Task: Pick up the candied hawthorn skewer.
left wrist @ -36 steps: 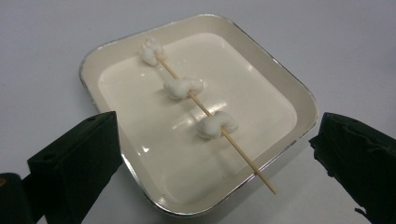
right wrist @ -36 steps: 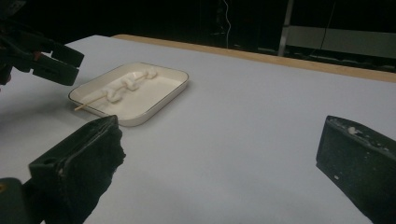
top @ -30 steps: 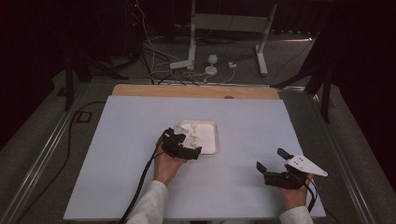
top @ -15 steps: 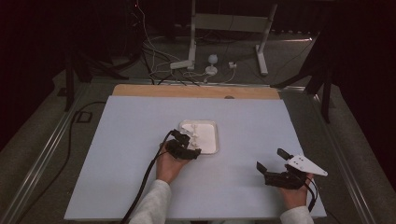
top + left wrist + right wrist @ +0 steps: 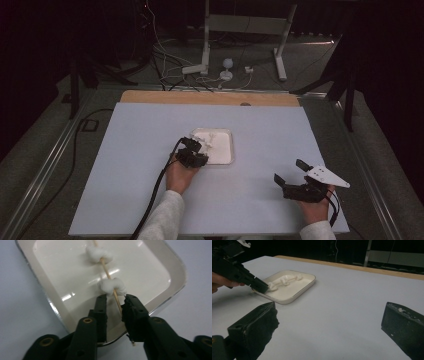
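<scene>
Skewer (image 5: 110, 277): a thin wooden stick with white marshmallow-like lumps threaded on it; it lies in the white tray, slanting along the tray's middle, its near end reaching over the near rim toward the left gripper.
Lumps: in the left gripper view two show, one (image 5: 113, 287) just ahead of the jaw tips, the other (image 5: 99, 254) farther up the stick.
Tray (image 5: 225, 155): shallow, square with rounded corners, near the middle of the table, slightly left of centre in the high view.
Left gripper (image 5: 115, 302): its tips reach over the tray's near rim; the jaws have just been closing and now stand narrow, with the skewer's bare end between them. The stick lies against the right-hand pad; a small gap is left at the other pad, so the clamp is not complete.
Right gripper (image 5: 290, 173): rests low at the table's right front, well apart from the tray, jaws spread wide with nothing between them.
Table (image 5: 150, 130): covered by a pale sheet, a wooden strip along its far edge.
</scene>
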Action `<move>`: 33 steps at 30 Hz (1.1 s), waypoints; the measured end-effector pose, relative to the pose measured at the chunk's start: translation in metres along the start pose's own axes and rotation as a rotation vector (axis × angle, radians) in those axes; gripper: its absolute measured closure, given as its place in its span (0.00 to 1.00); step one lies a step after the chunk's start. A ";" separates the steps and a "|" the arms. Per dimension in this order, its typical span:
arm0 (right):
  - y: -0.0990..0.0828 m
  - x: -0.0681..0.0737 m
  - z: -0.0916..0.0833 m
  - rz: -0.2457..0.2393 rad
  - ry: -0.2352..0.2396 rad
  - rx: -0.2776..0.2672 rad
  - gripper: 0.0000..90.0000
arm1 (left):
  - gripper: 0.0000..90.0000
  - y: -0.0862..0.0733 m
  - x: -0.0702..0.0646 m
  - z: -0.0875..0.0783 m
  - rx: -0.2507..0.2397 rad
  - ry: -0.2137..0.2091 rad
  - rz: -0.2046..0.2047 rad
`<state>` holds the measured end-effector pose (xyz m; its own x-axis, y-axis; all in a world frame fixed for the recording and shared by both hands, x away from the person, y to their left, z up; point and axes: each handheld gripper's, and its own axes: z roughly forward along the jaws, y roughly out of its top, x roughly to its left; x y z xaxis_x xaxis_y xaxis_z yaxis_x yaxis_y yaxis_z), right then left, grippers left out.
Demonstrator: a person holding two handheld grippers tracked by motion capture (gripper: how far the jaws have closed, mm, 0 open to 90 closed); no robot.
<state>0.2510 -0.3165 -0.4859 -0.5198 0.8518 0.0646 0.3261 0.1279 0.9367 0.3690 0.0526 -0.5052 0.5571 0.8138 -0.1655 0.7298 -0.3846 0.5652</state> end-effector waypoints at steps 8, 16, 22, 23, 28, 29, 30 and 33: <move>0.000 0.001 0.001 -0.004 0.006 0.006 0.00 | 0.99 0.003 0.003 0.000 0.025 0.008 -0.017; 0.000 0.000 0.000 0.003 0.003 0.003 0.00 | 1.00 0.002 0.006 -0.001 0.021 -0.006 -0.028; 0.000 0.001 0.001 -0.001 0.005 0.005 0.00 | 1.00 -0.001 0.008 -0.007 -0.012 -0.023 -0.042; 0.000 0.001 0.001 -0.002 0.006 0.006 0.00 | 1.00 -0.001 0.008 -0.008 -0.019 -0.022 -0.044; 0.000 0.001 0.001 0.001 0.005 0.004 0.00 | 1.00 -0.002 0.010 -0.016 -0.053 -0.036 -0.051; 0.000 0.001 0.001 0.001 0.004 0.003 0.00 | 1.00 -0.003 0.011 -0.018 -0.057 -0.037 -0.050; 0.000 0.001 0.001 0.003 0.004 0.004 0.00 | 1.00 -0.003 0.011 -0.019 -0.065 -0.039 -0.051; 0.000 0.001 0.001 0.003 0.006 0.006 0.00 | 1.00 -0.003 0.011 -0.023 -0.081 -0.046 -0.047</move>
<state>0.2509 -0.3151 -0.4863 -0.5234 0.8493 0.0691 0.3323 0.1287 0.9343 0.3641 0.0729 -0.4902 0.5417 0.8088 -0.2290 0.7220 -0.3082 0.6194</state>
